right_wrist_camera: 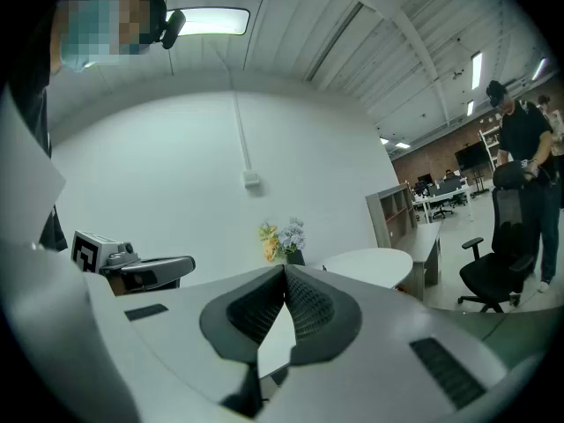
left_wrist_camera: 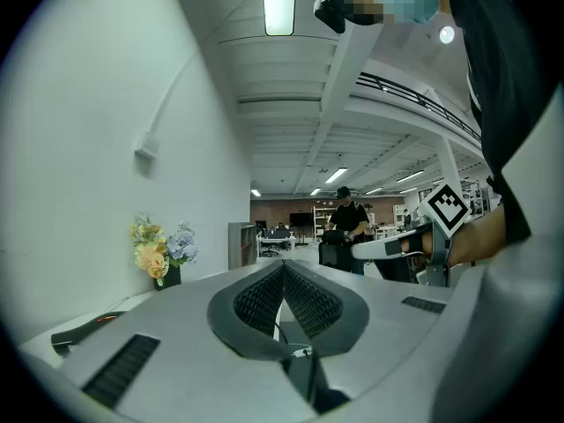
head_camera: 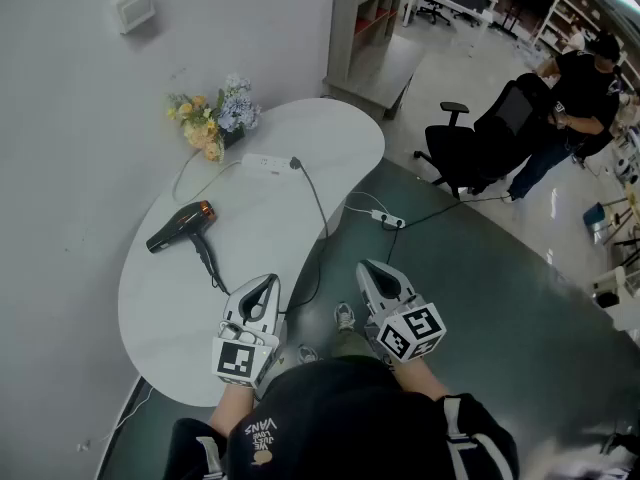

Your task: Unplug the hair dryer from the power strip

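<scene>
Lying on worktop [head_camera: 335, 133]: hair dryer [head_camera: 180, 226], cord [head_camera: 318, 206] reaching power strip [head_camera: 265, 163].
Left tongs [head_camera: 266, 283]: closed, empty.
Right tongs [head_camera: 369, 267]: closed, empty.

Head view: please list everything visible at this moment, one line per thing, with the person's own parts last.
table: one, white, curved, against the wall
hair dryer: one, black with an orange band, lying on the table's left part
power strip: one, white, on the table near the flowers, black plug at its right end
flowers: one bunch, yellow and pale blue, on the table by the wall
floor strip: one, white, on the dark floor right of the table
office chair: one, black, on the floor at right
bystander: one, dark clothes, behind the chair
shelf unit: one, grey, beyond the table
left gripper: one, white, shut and empty, at the table's near edge
right gripper: one, white, shut and empty, above the floor
</scene>
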The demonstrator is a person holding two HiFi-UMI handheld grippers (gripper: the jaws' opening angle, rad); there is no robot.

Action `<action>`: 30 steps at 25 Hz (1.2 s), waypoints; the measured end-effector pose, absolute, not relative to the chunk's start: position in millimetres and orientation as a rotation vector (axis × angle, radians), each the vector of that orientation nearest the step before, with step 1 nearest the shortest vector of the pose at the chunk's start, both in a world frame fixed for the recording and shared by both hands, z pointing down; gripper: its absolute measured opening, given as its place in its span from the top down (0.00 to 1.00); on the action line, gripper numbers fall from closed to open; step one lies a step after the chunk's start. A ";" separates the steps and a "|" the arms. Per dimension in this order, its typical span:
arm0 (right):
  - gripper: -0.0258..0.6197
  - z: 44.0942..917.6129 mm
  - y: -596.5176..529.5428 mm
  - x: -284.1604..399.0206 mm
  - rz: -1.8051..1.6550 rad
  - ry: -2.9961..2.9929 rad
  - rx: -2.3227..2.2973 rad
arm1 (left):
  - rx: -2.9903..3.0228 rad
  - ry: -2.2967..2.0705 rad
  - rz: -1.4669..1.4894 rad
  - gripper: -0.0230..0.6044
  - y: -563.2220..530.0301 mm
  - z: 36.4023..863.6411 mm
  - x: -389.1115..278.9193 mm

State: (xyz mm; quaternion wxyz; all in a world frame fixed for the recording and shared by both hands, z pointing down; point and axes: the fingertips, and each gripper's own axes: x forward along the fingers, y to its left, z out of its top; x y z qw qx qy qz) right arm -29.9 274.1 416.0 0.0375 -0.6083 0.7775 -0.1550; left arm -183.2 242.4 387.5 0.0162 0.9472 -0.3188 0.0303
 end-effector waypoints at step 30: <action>0.70 448.5 164.9 34.6 -0.531 2.588 -1.693 | 2.839 -1.143 0.250 0.78 155.8 438.1 -107.9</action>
